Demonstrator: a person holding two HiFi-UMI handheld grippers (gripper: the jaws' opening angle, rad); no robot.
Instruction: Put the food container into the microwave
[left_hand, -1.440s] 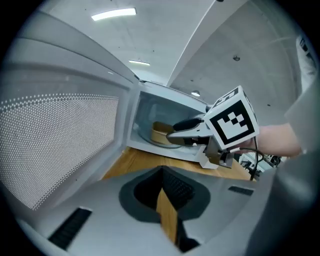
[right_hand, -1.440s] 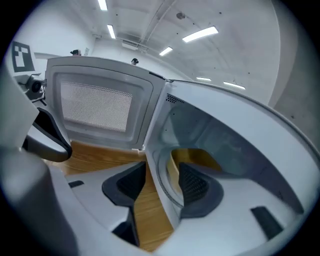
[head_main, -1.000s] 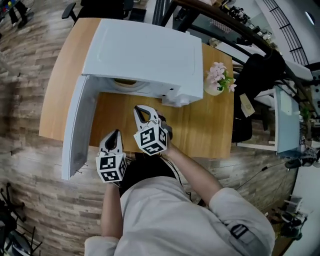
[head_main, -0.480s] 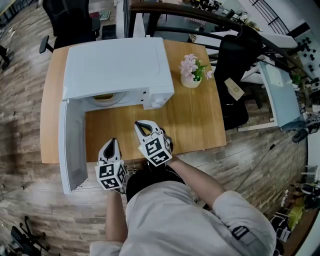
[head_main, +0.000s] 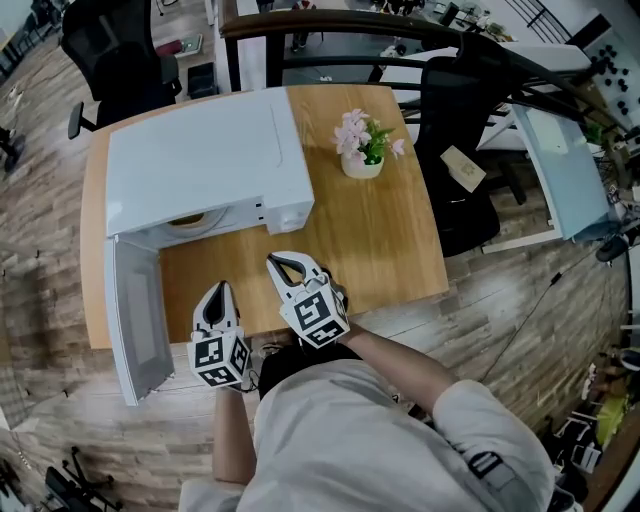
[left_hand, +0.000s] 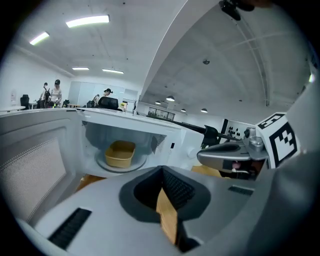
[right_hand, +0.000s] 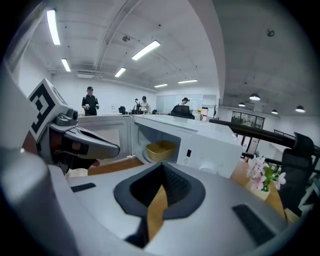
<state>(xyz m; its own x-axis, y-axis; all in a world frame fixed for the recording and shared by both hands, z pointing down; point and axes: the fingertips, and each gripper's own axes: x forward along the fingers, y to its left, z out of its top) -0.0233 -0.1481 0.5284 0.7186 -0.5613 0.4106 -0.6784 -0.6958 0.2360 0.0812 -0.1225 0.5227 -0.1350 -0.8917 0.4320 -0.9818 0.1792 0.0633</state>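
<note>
Food container (left_hand: 120, 153) inside microwave (head_main: 200, 165), sitting on round turntable plate (left_hand: 141, 161). Microwave door (head_main: 135, 320) swung wide open. Container is a tan, shallow rectangular tub with rounded corners, upright, open top facing up. Long axis seems to run front-to-back of microwave cavity. Left gripper (head_main: 218, 290) and right gripper (head_main: 285, 262) in front of microwave, not touching it. Both jaw pairs pressed together, nothing between.
</note>
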